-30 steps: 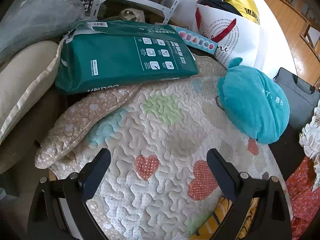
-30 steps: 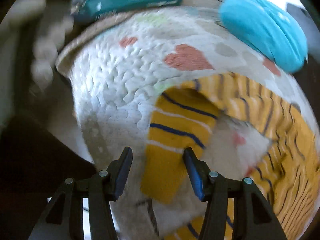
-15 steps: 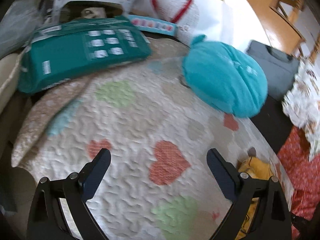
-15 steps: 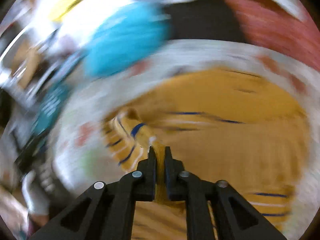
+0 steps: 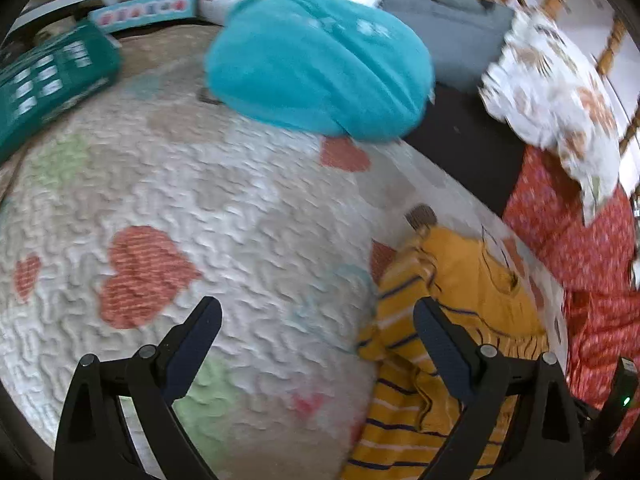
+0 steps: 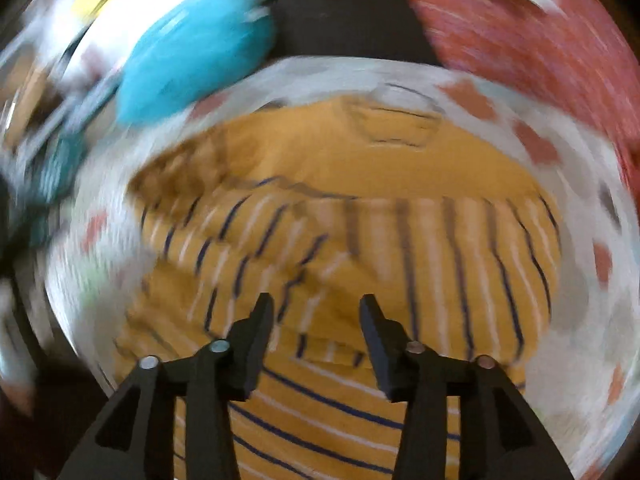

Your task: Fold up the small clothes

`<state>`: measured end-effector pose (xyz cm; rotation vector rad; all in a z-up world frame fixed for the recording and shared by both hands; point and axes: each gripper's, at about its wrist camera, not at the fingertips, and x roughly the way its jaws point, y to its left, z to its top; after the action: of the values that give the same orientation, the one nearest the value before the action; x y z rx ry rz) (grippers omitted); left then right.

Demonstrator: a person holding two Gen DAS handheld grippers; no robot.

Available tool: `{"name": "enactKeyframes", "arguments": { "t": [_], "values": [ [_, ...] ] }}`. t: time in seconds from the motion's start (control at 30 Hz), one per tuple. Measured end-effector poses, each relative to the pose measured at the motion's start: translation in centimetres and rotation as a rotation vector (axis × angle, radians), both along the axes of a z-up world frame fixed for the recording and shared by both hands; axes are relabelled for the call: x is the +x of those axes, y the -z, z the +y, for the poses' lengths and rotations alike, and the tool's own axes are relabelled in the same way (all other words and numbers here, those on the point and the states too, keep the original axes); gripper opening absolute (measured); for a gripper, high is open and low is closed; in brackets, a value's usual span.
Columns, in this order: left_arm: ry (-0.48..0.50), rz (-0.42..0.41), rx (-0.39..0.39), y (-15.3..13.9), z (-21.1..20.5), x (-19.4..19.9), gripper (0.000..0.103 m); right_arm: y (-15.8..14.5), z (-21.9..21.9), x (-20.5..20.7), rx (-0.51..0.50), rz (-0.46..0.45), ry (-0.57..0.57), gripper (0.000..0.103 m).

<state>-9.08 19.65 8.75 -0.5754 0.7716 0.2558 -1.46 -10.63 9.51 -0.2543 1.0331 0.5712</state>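
A small yellow garment [image 5: 452,312] with blue and white stripes lies on a white quilted mat [image 5: 240,220] printed with hearts. In the left wrist view it sits at the lower right, under the right finger of my left gripper [image 5: 318,320], which is open and empty above the mat. In the blurred right wrist view the garment [image 6: 360,208] fills the middle, one sleeve folded across the body. My right gripper [image 6: 316,308] is open just above the garment, holding nothing.
A teal plush cushion [image 5: 320,64] lies at the mat's far edge. A green package [image 5: 48,80] is at the far left. Red patterned cloth [image 5: 580,248] and a white floral cloth [image 5: 560,80] lie to the right, a grey bag [image 5: 452,28] behind.
My right gripper was shut on the sleeve half a second ago; it has opened and let it go on the garment. My left gripper has swung right, bringing the garment into view.
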Motion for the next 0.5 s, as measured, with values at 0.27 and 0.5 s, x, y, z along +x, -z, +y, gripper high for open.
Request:
{"name": "enactKeyframes", "arguments": {
  "t": [0.27,0.5],
  "values": [
    [0.010,0.030,-0.012,1.1,-0.6,1.5,0.096,3.8,3.2,0.2,-0.205,-0.090,-0.114,0.006],
    [-0.069,0.020,-0.088,1.4,1.9,0.6,0.096,-9.9,-0.5,1.8,0.417,0.226,-0.113,0.006]
  ]
}}
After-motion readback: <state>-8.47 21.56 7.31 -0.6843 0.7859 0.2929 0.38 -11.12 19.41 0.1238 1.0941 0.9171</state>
